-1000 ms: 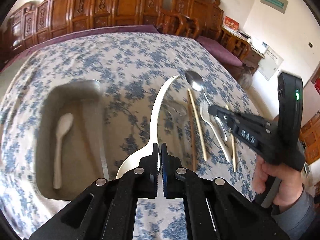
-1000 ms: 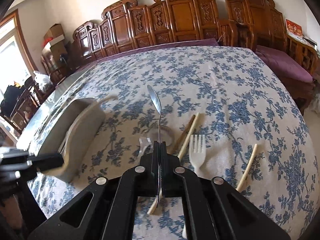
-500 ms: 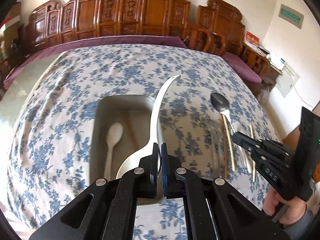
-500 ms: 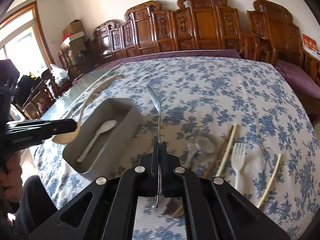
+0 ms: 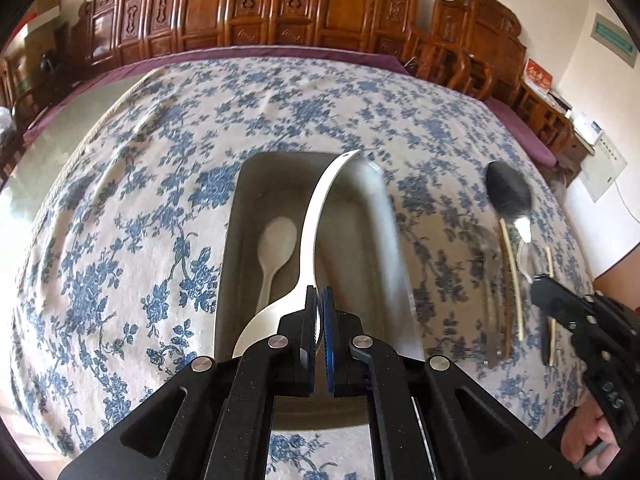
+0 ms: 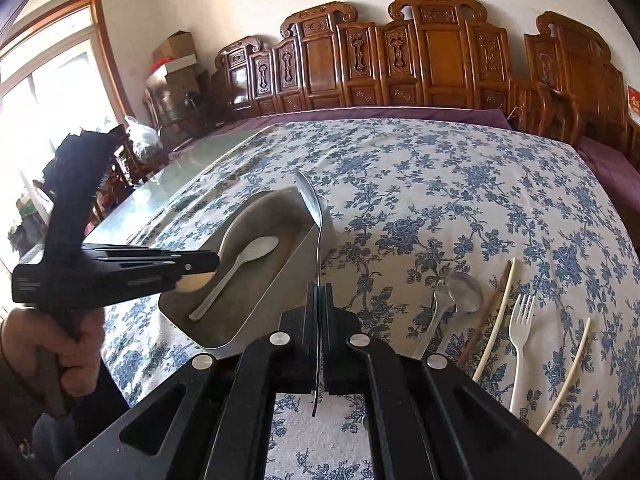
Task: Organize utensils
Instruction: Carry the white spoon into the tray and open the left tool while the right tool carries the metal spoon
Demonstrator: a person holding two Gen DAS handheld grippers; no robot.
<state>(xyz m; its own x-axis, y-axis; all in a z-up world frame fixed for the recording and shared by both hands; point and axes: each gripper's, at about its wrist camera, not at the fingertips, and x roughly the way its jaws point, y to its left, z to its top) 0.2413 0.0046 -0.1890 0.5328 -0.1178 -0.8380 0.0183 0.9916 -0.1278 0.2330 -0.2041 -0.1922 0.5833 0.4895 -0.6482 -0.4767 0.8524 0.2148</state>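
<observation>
Utensils head for the tray, one spoon in each gripper

Utensils are being gathered on a table under a blue-flowered tablecloth [image 5: 160, 200], and the view has swung in the last second: the grey tray [image 5: 236, 240], which sat off to the left a second ago, now lies straight ahead of the left gripper [image 5: 318, 304]. That gripper is clamped on the bowl end of a large white spoon [image 5: 316, 220], whose handle reaches out over the tray's middle. By my judgement the release is near, since the spoon is now above its target. One small white spoon [image 5: 274, 248] already lies inside. The right gripper [image 6: 320, 292] has also come across toward the tray, its jaws closed on the handle of a metal spoon [image 6: 310, 200] whose bowl hangs at the tray's near wall. Left on the cloth to the right are a white fork [image 6: 522, 332], pale chopsticks [image 6: 496, 316], a metal fork [image 6: 434, 316] and another metal spoon [image 6: 464, 292], so much sorting remains
</observation>
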